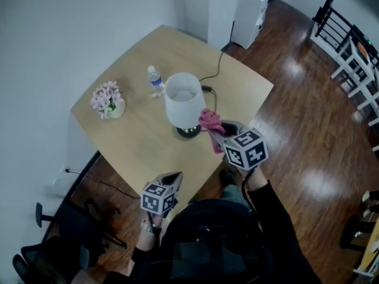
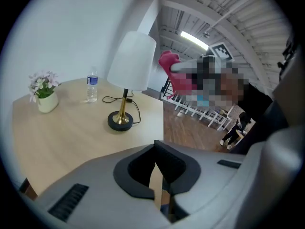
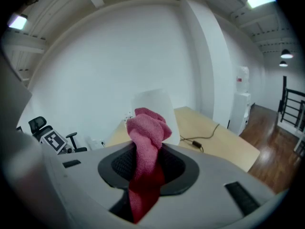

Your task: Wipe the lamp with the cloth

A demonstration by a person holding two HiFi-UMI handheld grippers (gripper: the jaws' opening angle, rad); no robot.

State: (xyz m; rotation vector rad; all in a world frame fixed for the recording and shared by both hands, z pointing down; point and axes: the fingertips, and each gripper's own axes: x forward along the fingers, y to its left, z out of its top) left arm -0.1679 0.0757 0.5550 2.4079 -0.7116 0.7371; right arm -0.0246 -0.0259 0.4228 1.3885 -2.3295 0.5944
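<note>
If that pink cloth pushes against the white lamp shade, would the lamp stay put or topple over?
Probably tippy if pushed high: the lamp carries a wide shade on a thin brass stem. Its dark round base looks solid, so it likely resists gentle strokes. The cloth bunches softly, so it should press lightly.

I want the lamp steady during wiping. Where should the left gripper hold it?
Probably the slim brass stem between shade and base, coming level from the near table edge: it stands upright and narrow, while the shade is too wide.
</note>
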